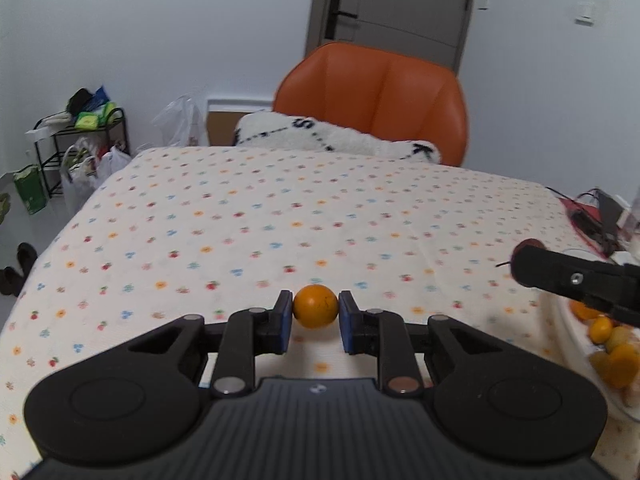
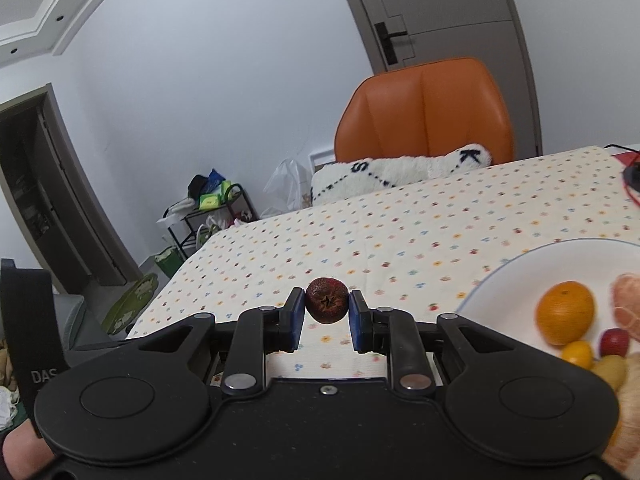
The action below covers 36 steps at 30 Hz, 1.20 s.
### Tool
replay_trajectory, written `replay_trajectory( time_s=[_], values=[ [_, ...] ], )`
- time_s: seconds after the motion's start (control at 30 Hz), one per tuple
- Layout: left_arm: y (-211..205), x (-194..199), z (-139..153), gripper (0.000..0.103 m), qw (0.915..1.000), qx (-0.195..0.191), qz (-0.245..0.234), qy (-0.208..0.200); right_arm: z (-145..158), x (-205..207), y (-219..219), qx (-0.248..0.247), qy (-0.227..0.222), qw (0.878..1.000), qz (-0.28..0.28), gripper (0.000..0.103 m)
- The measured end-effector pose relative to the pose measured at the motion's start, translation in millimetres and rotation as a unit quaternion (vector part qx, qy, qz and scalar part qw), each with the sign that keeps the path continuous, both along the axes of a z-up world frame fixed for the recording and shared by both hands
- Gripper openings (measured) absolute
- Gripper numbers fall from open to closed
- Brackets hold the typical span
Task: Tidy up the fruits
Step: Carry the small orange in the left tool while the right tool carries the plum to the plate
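While held aloft: 1 small orange [image 1: 315, 306] (left gripper [image 1: 315, 322] clamped), 1 dark red fruit [image 2: 327, 300] (right gripper [image 2: 327, 322] clamped).

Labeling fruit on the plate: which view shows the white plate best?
Right wrist: the white plate shows its rim, an orange and smaller fruits. Left wrist catches only an edge sliver, partly behind the right gripper.

left hand-held gripper [image 1: 316, 316] — black body | blue pads [image 1: 285, 330] | silver pivot screws — ribbed base
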State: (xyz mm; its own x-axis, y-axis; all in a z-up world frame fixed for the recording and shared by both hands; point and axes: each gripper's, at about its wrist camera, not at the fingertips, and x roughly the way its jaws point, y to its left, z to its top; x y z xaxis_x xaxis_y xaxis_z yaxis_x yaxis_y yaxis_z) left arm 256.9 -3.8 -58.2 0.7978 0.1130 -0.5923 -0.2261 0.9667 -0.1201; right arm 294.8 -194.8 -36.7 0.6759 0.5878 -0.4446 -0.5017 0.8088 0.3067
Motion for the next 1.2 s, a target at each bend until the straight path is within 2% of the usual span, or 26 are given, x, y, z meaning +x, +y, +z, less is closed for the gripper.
replay_trajectory(
  time_s=[0.53,1.2],
  values=[
    [-78,-5,31,0.022,0.9963,-0.007,-0.080,-0.031,9,-19,-68,0.012,-0.015,0.998,-0.060,0.022],
    [-154,2,29,0.023,0.9894,-0.004,-0.143,-0.027,3,-36,-159,0.025,-0.013,0.990,-0.141,0.022]
  ],
)
